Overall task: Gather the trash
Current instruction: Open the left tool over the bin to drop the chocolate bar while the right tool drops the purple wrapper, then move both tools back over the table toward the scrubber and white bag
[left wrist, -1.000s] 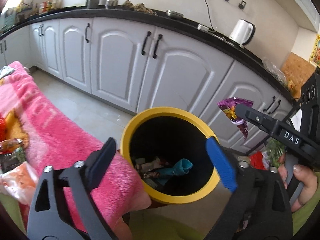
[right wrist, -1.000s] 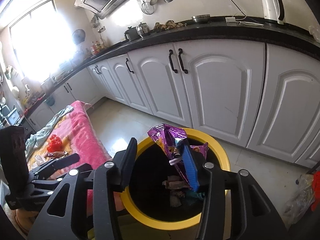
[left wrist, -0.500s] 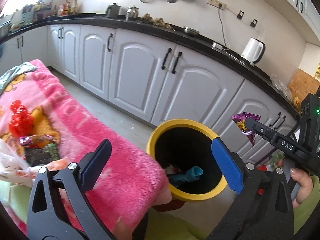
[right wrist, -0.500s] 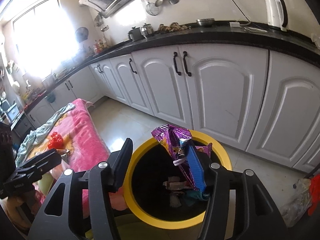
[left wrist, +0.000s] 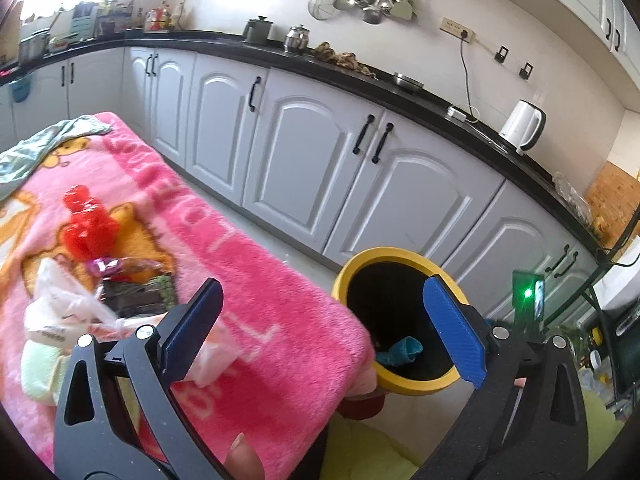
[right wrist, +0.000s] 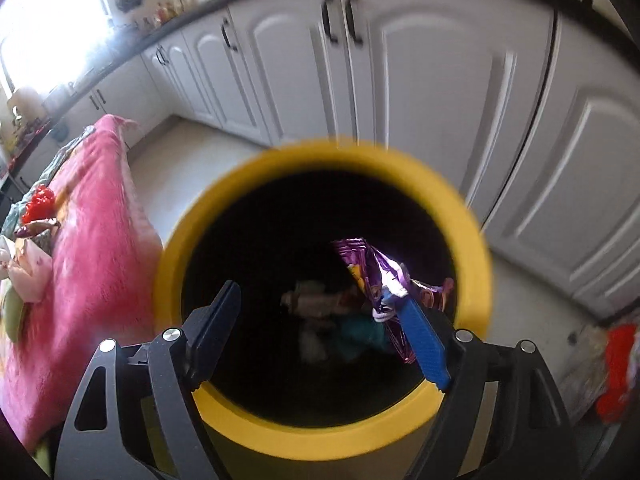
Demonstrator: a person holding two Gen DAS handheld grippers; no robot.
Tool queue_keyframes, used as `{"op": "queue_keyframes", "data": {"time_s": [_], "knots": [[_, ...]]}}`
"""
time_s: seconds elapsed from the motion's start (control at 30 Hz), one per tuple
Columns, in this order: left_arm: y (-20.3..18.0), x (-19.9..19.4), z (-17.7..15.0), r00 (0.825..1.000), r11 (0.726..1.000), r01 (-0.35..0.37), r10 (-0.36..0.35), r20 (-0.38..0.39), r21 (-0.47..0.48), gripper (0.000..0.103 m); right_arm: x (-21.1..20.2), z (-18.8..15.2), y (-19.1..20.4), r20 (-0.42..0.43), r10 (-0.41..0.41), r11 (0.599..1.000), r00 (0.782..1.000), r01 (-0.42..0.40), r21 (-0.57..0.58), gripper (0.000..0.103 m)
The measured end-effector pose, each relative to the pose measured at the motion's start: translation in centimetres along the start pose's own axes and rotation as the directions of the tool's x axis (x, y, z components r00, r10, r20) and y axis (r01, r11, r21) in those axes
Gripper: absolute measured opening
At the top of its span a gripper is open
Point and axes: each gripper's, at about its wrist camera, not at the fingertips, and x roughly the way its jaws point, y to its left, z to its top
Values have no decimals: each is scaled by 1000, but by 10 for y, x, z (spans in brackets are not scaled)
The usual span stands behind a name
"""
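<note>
The yellow-rimmed bin point(right wrist: 320, 156) fills the right wrist view. My right gripper point(right wrist: 312, 296) hangs over its mouth, jaws opening. A purple snack wrapper point(right wrist: 376, 268) lies against the blue right finger only, with the black finger well clear of it. Older trash point(right wrist: 316, 300) lies at the bin's bottom. In the left wrist view my left gripper point(left wrist: 324, 284) is open and holds nothing, above the corner of the pink blanket point(left wrist: 248, 280) beside the bin point(left wrist: 400, 252). A red wrapper point(left wrist: 88, 228), a dark packet point(left wrist: 136, 292) and a white plastic bag point(left wrist: 60, 304) lie on the blanket.
White cabinets point(left wrist: 312, 168) under a black counter point(left wrist: 400, 92) run behind the bin, with a white kettle point(left wrist: 524, 128) on top. A strip of pale floor point(right wrist: 180, 148) separates blanket and cabinets. A red bag point(right wrist: 616, 364) sits on the floor to the bin's right.
My right gripper dropped close to the bin mouth and its jaws spread, freeing the purple wrapper from the pinch. My left gripper swung left from the bin, bringing the blanket's trash into view.
</note>
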Motion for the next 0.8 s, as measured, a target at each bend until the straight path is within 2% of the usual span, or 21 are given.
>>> {"op": "queue_keyframes", "data": {"time_s": [0.2, 0.3, 0.4, 0.6, 0.8], "knots": [[28, -16, -7, 999, 998, -52, 52, 8, -21, 92, 15, -25, 23, -87, 0, 999, 996, -4, -45, 82], [47, -26, -11, 996, 995, -91, 91, 15, -39, 92, 11, -27, 39, -78, -14, 995, 997, 6, -97, 82], [69, -36, -14, 992, 990, -127, 128, 19, -69, 92, 2, -24, 54, -54, 12, 993, 998, -19, -120, 82], [115, -53, -20, 977, 970, -206, 210, 18, -131, 92, -25, -5, 97, 6, 85, 979, 996, -82, -188, 82], [151, -62, -24, 967, 947, -248, 255, 8, -202, 92, -51, 12, 152, 33, 225, 946, 974, -210, -246, 84]]}}
